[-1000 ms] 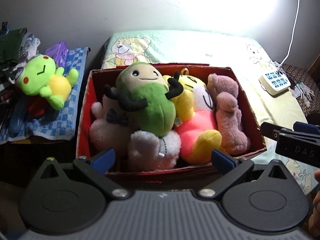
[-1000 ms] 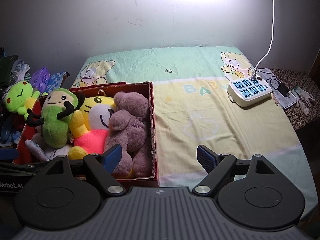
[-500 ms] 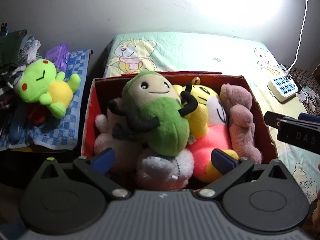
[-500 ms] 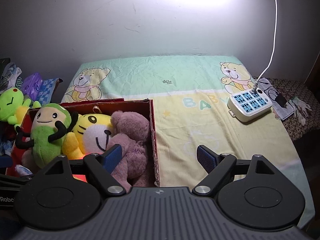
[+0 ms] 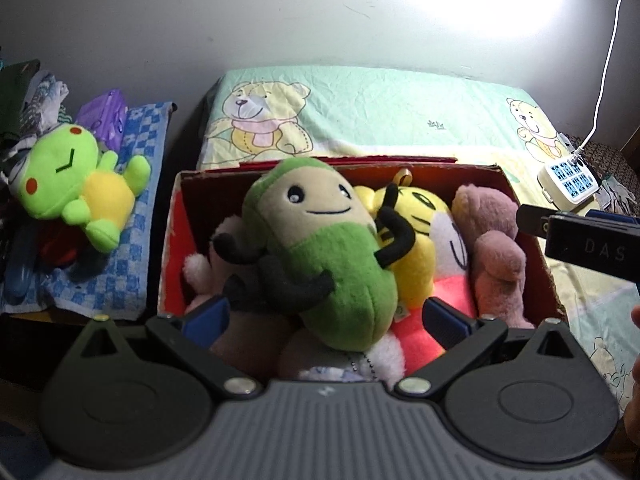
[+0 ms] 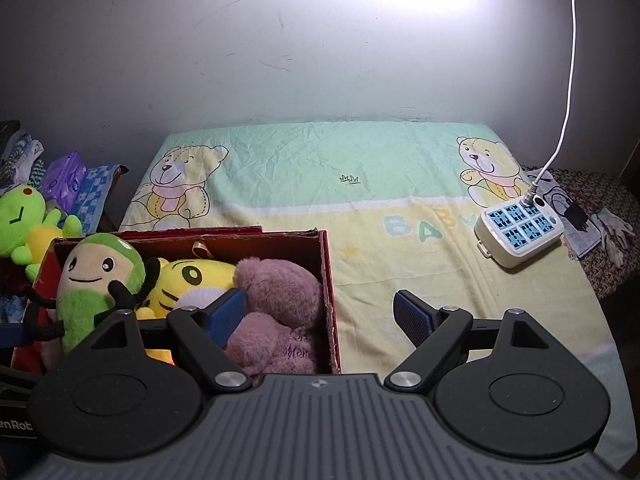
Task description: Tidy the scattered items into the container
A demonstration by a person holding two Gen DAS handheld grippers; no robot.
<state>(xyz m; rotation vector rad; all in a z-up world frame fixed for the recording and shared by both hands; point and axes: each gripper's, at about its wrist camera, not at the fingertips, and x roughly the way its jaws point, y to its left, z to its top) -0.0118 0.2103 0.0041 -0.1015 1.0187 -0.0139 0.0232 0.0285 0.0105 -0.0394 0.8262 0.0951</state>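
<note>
Red cardboard box (image 5: 532, 248) sits at the bed's (image 6: 360, 168) left edge, packed with a green doll (image 5: 332, 256), yellow tiger (image 5: 420, 216) and mauve bear (image 5: 492, 240). A frog toy (image 5: 76, 184) lies outside on a checked towel (image 5: 136, 216). Left gripper (image 5: 326, 316) and right gripper (image 6: 318, 316) both gape wide, empty.

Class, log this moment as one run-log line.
left gripper: open, empty | right gripper: open, empty | red cardboard box: plush-filled | lime-green frog plush: outside
</note>
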